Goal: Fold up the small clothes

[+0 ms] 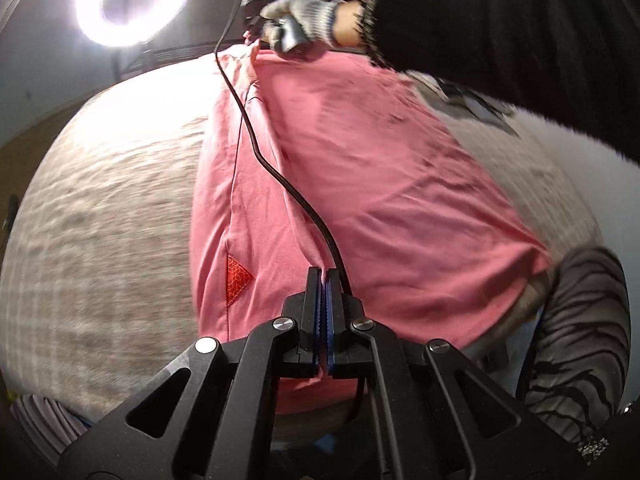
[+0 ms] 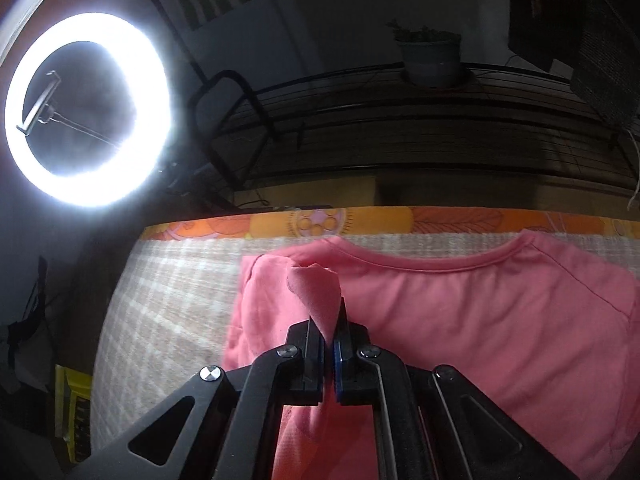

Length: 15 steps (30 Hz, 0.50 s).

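Pink T-shirt [image 2: 500, 312], soft, light and limp, spread on a checked bed cover [image 1: 100, 200]: left gripper [image 1: 324, 276] closed on its hem, right gripper [image 2: 329, 320] pinching a bunched fold near the neckline; best held by edges, since it will likely sag.

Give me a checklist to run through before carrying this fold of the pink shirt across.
1. Left gripper shut on the pink shirt: ok.
2. Right gripper shut on a bunched fold of shirt: ok.
3. Black cable clear of the shirt: not ok, it trails over the fabric.
4. Collar lying flat: ok.
5. Shirt on the checked cover, not over the edge: cannot tell.
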Each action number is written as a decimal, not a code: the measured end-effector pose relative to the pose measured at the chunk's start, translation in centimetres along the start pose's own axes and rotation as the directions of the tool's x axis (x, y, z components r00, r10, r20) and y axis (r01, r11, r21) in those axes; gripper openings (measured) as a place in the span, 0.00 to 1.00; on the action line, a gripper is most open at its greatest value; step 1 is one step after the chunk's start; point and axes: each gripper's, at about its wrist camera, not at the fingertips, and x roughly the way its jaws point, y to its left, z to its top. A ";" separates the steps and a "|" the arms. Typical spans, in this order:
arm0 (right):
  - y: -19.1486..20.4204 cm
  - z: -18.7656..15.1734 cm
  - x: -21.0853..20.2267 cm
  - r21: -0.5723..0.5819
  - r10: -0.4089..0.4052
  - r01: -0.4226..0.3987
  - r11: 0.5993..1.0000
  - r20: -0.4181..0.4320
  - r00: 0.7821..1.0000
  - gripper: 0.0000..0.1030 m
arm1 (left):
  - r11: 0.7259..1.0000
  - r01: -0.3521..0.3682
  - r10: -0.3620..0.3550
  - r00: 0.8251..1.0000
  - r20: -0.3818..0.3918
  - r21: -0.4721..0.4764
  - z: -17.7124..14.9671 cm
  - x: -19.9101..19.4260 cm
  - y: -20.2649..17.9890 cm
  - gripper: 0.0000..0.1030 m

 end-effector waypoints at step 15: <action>-6.0 -3.4 -11.4 -0.044 -0.097 0.098 0.994 0.031 0.995 0.45 | 0.998 0.055 -0.056 0.998 0.030 0.026 -1.4 -4.2 -0.3 0.20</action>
